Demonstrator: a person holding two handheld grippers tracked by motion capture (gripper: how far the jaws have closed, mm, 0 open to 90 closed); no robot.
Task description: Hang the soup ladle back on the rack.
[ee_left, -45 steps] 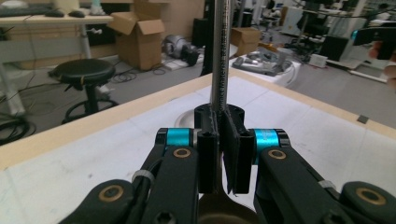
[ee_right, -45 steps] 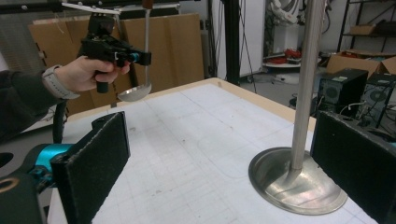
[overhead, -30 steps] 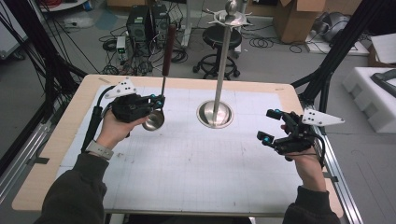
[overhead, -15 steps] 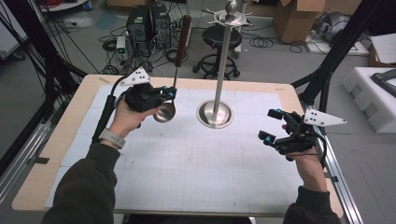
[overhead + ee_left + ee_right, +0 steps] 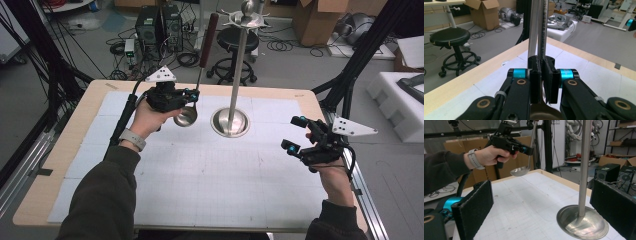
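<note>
While held aloft, one ladle [image 5: 186,116].

A: Site type?
B: Robotics lab or workshop. Computer towers [image 5: 159,22] on a bare grey floor, loose cables [image 5: 292,46] everywhere, black frame struts [image 5: 361,52] around the worktop [image 5: 60,165].
A: Anything else?
B: Cardboard boxes [image 5: 482,11], a rolling stool [image 5: 450,38], white foam packing [image 5: 395,95]. Gridded mat on the worktop.
</note>
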